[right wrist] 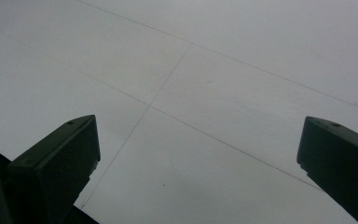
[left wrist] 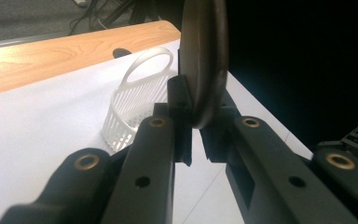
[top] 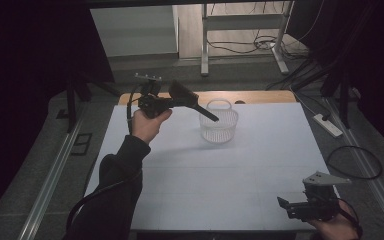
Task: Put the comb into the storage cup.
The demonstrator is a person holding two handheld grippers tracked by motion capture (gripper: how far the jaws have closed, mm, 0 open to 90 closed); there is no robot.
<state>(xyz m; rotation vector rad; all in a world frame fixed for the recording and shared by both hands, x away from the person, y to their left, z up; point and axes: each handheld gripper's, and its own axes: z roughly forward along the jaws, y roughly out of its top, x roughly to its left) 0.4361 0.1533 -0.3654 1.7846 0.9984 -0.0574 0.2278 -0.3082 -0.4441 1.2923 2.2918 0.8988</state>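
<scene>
While gripped, dark brush overhangs white basket (upright).

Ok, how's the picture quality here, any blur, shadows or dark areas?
High view: dim, its surroundings nearly black, and the left gripper casts a soft shadow on the white table. Left gripper view: the near fingers and the dark tool they hold are blurred, while the basket is sharper. Right gripper view: evenly grey, without glare.

left tool: raised at far left, jaws clamped tight on a dark flat piece, hand gripping from below (sleeve reaching up from near edge) | right tool: low at near right, jaws spread wide
</scene>
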